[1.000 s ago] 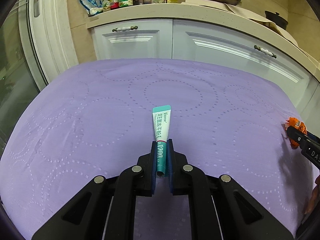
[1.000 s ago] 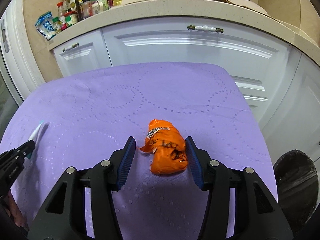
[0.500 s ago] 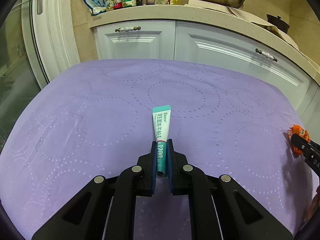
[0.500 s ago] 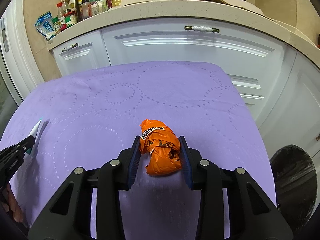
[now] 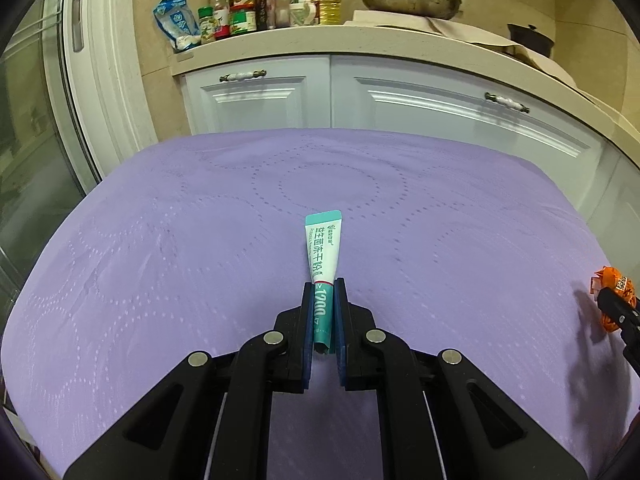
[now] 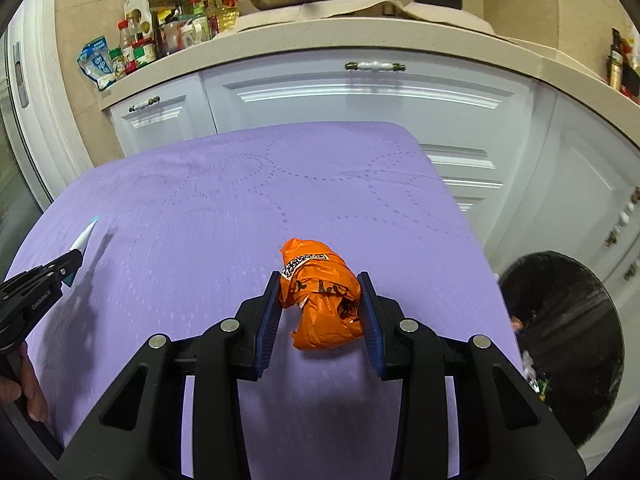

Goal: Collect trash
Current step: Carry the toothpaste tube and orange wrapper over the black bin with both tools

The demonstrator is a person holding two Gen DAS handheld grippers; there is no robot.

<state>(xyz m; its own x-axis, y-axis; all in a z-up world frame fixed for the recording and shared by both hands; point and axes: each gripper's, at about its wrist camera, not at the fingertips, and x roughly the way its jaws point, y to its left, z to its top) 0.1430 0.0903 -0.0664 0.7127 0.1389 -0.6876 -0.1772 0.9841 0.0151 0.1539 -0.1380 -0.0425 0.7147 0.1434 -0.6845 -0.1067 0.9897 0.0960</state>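
At frame centre, the crumpled, glossy orange wrapper [image 6: 322, 298] is pinched between the right gripper [image 6: 320, 312]'s ribbed blue pads. The left gripper [image 5: 323, 320] clamps narrowly on a flat teal-and-white sachet [image 5: 323, 256], also centred. Both hang above the dotted purple tablecloth [image 5: 160, 240]. Only the right wrist view shows the black-lined bin [image 6: 568, 320], lower right.

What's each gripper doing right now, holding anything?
Left gripper: shut on the teal packet.
Right gripper: shut on the crumpled orange wrapper.
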